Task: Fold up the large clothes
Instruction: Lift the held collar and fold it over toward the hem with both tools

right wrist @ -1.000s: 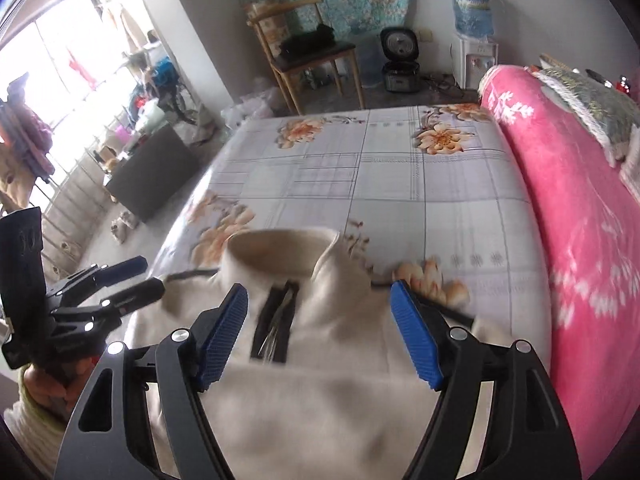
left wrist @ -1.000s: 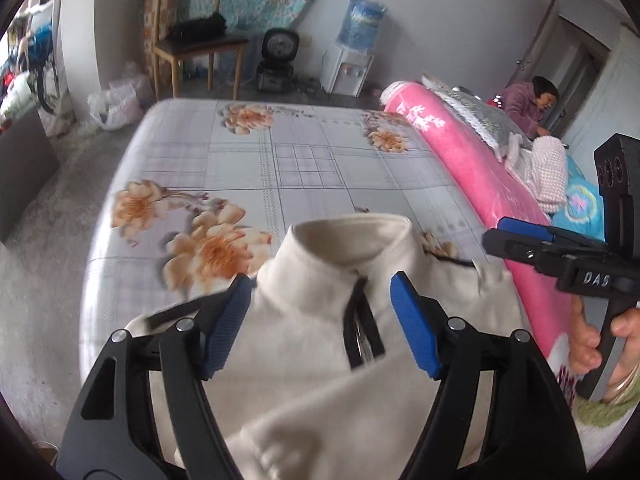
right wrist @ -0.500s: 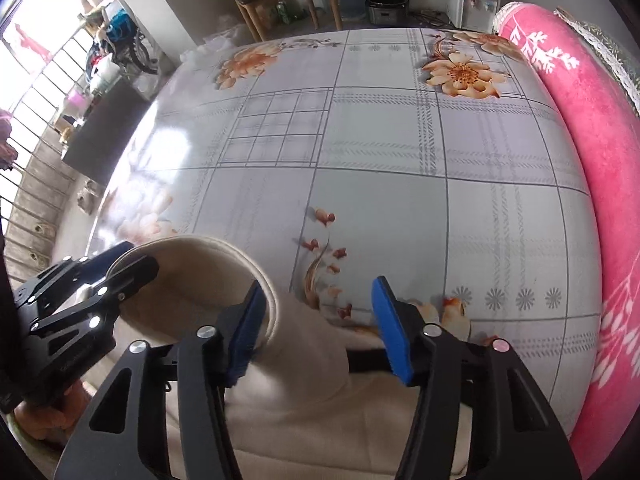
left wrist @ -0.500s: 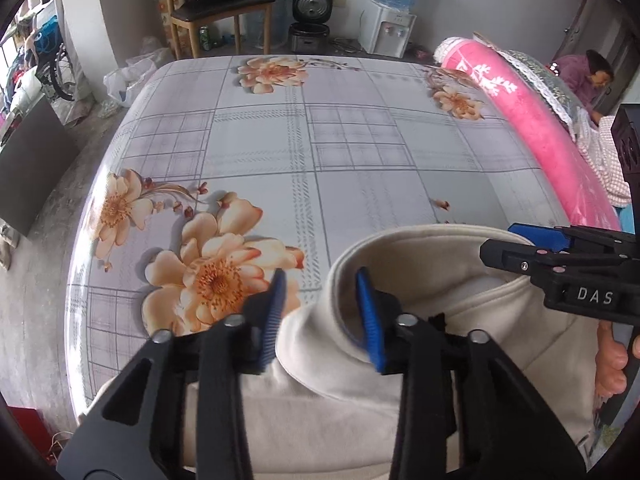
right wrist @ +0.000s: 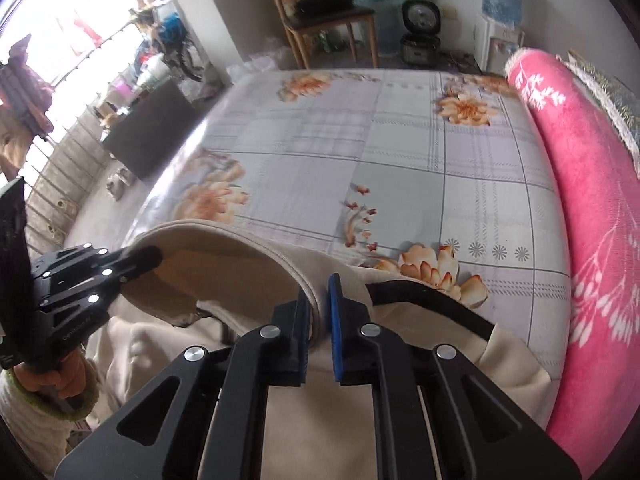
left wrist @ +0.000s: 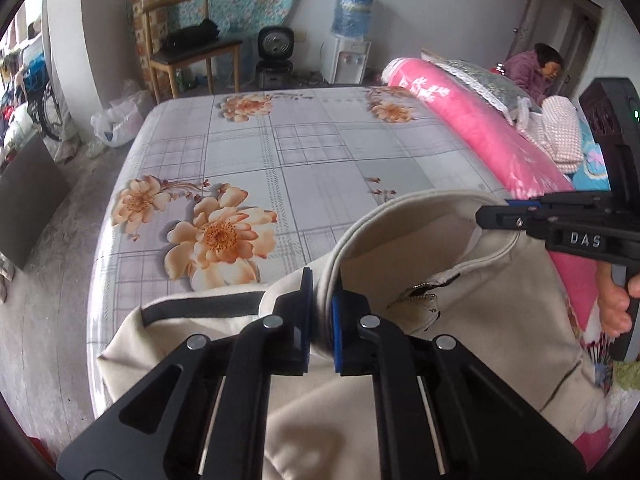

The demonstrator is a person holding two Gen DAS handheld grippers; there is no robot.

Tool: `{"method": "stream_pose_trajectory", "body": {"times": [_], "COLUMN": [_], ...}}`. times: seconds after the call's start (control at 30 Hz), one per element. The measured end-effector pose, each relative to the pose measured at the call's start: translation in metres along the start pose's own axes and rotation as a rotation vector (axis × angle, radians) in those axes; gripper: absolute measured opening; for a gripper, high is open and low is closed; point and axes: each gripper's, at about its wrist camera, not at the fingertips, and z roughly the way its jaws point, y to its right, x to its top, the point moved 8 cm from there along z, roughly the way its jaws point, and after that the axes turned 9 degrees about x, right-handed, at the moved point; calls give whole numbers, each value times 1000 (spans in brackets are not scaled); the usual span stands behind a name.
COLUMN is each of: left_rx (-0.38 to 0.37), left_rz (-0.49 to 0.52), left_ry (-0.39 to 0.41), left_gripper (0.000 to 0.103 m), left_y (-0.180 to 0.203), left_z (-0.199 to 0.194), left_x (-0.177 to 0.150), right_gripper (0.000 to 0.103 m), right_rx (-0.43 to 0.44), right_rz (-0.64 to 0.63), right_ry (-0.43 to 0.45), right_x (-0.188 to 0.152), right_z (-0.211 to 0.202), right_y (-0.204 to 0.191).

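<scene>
A cream pullover (left wrist: 460,320) with a stand-up collar, a short zip and dark trim lies at the near end of the bed. My left gripper (left wrist: 320,280) is closing on the collar's left side, and the blue pads pinch the fabric between them. My right gripper (right wrist: 318,284) is closing on the collar's right side (right wrist: 280,258), its pads also pressing the fabric. Each gripper shows in the other's view: the right gripper (left wrist: 492,210) at the collar's far rim, the left gripper (right wrist: 148,256) likewise. The collar stands open between them.
The bed sheet (left wrist: 280,160) is grey plaid with orange flowers. A rolled pink blanket (left wrist: 480,136) runs along its right side. A person in purple (left wrist: 532,72) sits behind it. A wooden chair (left wrist: 188,52) and a water dispenser (left wrist: 348,40) stand beyond the bed.
Both grippers went from wide open over the pullover's chest to the two sides of the collar and closed on it. The collar now stands up and open.
</scene>
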Motion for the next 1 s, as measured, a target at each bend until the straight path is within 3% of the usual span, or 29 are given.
{"method": "stream_pose_trajectory", "body": {"times": [0.17,0.33,0.4,0.5,0.57,0.63,0.7,0.8,0.87,1.0], "left_rx": [28,38,43,30,31,40,31,-4,-44,-172], "left_rz": [62,72,79,85,94,104,98,70,49,-75], "left_ry": [20,9,12,15,17,11,-7,-28,-35,-4], "left_gripper": [7,8,8,9,9,10,11,29,32,32], "left_y": [11,15,14,13,14,15,14,4,-5,-24], "left_z": [-20,-12,-11,-11,-11,-12,-15,-28,-41,-68], "left_x": [-40,-75,-82,-86,-86,-86,-88,-98,-109,-111], "right_gripper": [9,14,17,27,29,29,29,29,29,29], "right_rx": [-19,9,72,202,266,285,278,250,187,179], "right_rz": [-35,-56,-71,-100,-88,-57,3,65,58,15], "right_ry": [11,-27,15,149,189,172,93,-68,-146,-92], "right_x": [-46,-84,-80,-51,-32,-22,-27,-63,-94,-98], "right_z": [-10,-19,-41,-78,-83,-67,-30,29,56,39], "right_y": [-13,-24,-40,-68,-80,-83,-76,-66,-59,-65]}}
